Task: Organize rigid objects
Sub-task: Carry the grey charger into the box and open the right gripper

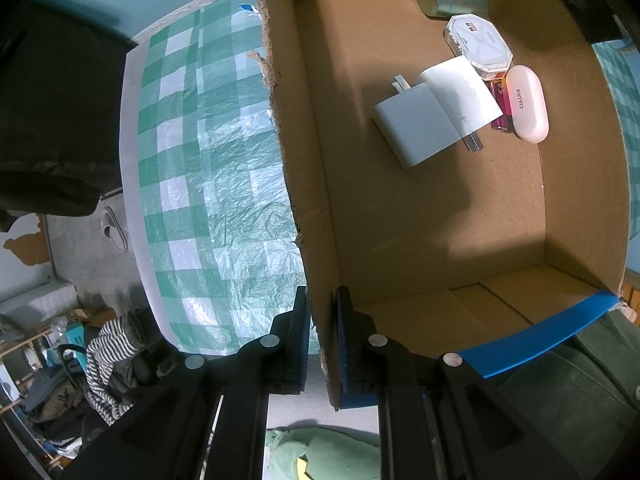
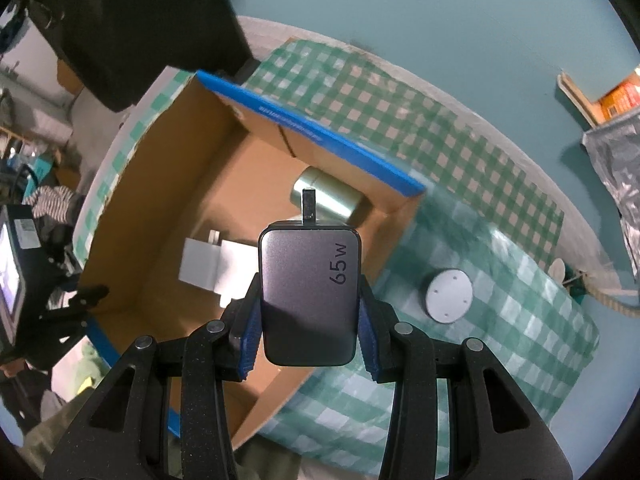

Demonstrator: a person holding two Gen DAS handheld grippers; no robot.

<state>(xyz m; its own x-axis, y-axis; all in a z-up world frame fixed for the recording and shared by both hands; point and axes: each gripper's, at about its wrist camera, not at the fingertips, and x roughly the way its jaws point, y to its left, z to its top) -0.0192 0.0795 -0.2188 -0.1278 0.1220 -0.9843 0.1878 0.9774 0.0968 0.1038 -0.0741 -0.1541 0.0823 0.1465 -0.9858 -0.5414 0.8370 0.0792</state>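
The right hand-held gripper (image 2: 308, 320) clamps a dark grey 65W charger (image 2: 309, 296) between its blue pads, prong pointing away. Beyond it stands an open cardboard box (image 2: 160, 184) containing a metal tin (image 2: 332, 196) and a white adapter (image 2: 200, 264). A grey disc (image 2: 448, 296) lies on the checked worktop (image 2: 500, 320) beside the box.

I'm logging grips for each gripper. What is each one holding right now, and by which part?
The right gripper holds the grey charger by its two side faces. The left gripper pinches the cardboard box by its side wall's top edge.
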